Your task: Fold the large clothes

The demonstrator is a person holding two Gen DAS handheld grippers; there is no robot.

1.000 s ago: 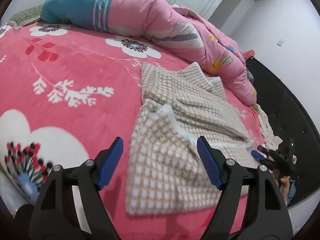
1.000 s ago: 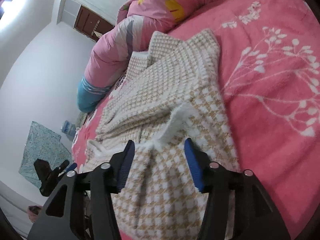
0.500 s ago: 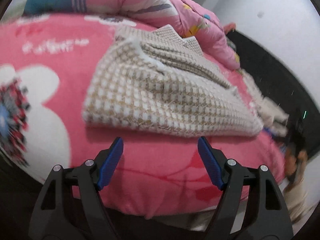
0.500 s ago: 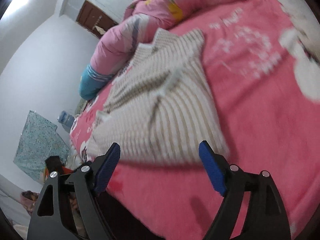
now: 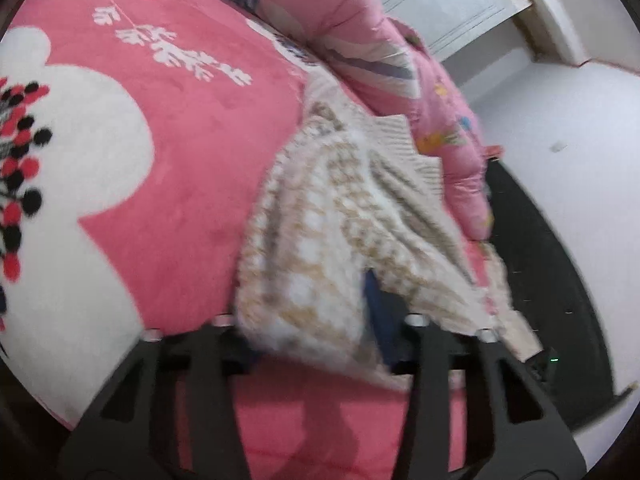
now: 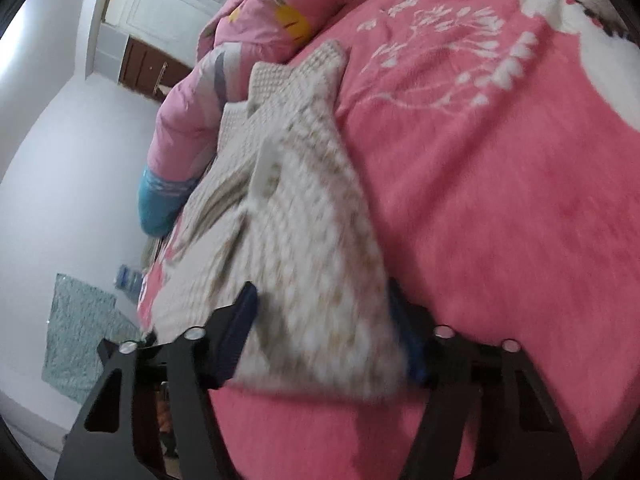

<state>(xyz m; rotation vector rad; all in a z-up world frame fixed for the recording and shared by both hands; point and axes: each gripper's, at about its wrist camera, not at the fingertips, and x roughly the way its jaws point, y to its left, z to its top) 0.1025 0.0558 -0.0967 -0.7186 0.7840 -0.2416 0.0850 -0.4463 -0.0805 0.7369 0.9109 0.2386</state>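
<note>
A beige and white checked knit garment (image 5: 332,216) lies partly folded on the pink flowered bedspread (image 5: 168,152). Its near corner sits between the blue pads of my left gripper (image 5: 316,320), whose jaws stand wide open around the cloth. In the right wrist view the garment (image 6: 296,224) reaches the bed's near edge, and its near hem lies between the blue pads of my right gripper (image 6: 324,340), also wide open. Both views are blurred by motion.
A rolled pink and blue duvet (image 5: 380,52) lies behind the garment, also seen in the right wrist view (image 6: 256,20). A dark bed frame (image 5: 536,264) curves along the right. White walls, a door (image 6: 160,4) and a teal cloth (image 6: 76,340) surround the bed.
Both grippers moved forward from in front of the bed edge onto the garment. Its near corners now lie between the open pads of each gripper.
</note>
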